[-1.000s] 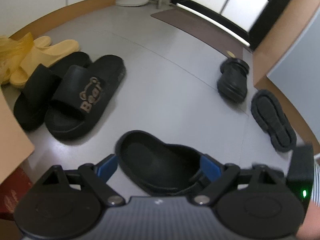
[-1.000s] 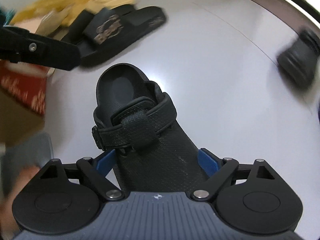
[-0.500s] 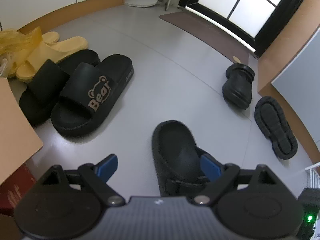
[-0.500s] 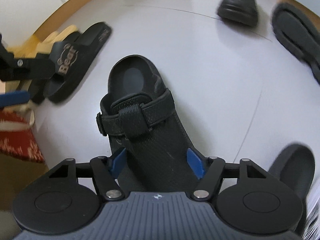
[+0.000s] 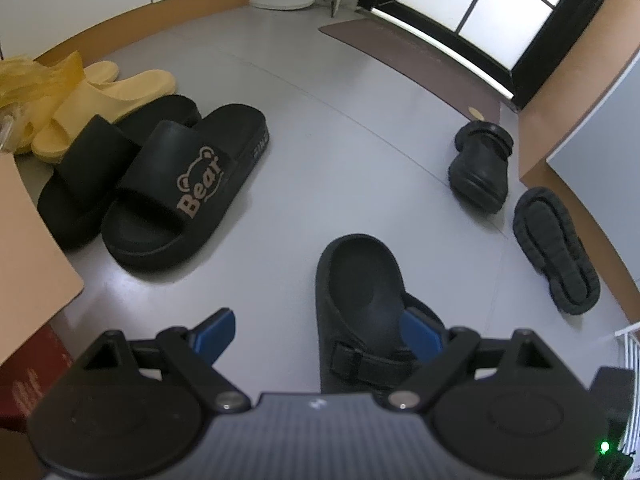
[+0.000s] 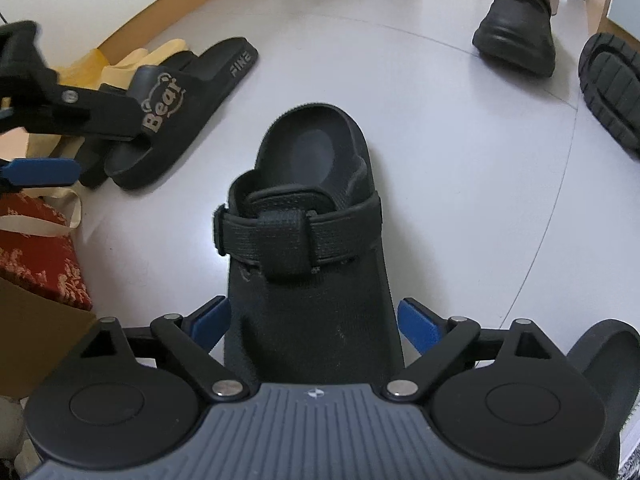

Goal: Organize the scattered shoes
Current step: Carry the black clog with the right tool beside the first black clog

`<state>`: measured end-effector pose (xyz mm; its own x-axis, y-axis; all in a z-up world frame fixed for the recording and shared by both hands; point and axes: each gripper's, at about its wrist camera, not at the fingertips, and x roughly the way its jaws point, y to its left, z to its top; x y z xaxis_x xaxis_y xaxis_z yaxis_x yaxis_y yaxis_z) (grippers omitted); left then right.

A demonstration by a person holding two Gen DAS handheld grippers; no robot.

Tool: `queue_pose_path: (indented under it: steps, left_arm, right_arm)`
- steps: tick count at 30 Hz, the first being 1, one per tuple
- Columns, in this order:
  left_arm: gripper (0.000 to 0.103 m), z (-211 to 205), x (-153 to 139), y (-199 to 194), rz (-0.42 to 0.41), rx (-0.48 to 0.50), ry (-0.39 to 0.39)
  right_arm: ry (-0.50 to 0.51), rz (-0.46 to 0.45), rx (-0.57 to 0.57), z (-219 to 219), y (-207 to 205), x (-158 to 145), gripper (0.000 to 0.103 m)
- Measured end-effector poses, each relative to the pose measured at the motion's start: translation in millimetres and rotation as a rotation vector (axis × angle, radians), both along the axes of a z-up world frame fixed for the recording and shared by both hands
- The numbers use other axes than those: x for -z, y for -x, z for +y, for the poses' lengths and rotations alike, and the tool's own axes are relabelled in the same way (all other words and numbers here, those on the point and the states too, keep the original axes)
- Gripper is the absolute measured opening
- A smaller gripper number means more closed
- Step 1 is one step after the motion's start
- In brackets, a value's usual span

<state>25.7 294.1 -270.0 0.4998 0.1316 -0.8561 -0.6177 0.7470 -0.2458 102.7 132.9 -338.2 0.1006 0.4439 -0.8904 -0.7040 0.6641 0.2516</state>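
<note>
A black strap clog point(image 6: 312, 248) rests on the grey floor with its heel pointing away. My right gripper point(image 6: 314, 320) straddles its toe end; the jaws are opening and the blue pads point(image 6: 416, 328) stand just off its sides. A second black clog point(image 6: 608, 360) shows at the lower right edge. In the left wrist view the strap clog point(image 5: 356, 292) lies under my left gripper point(image 5: 318, 332), which is open and holds nothing. The left gripper point(image 6: 40, 120) also shows at the left of the right wrist view.
A pair of black "Bear" slides point(image 5: 184, 188) and yellow slides point(image 5: 100, 96) line the left wall. An upright chunky black clog point(image 5: 480, 168) and its overturned mate point(image 5: 556, 252) lie at the right. A cardboard box point(image 5: 28, 240) and a red box point(image 5: 28, 376) stand at the near left.
The strap clog turned from lying crosswise to heel-away and shifted right in the left view. The right jaws narrowed on it, then widened off it. The left gripper stayed still.
</note>
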Motion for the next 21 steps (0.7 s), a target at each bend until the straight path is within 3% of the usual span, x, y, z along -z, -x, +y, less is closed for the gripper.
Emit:
queue_pose_path:
  steps: [2, 6, 21]
  left_arm:
    - [0.091, -2, 1, -1, 0.001, 0.007, 0.001]
    - [0.091, -5, 1, -1, 0.003, 0.016, 0.003]
    - [0.091, -13, 3, -4, 0.002, 0.040, 0.011]
  right_arm:
    - [-0.018, 0.036, 0.008, 0, -2, 5, 0.090]
    - [-0.039, 0.020, 0.048, -5, 3, 7, 0.086]
    - [-0.030, 0.045, 0.416, -32, 37, 9, 0.085]
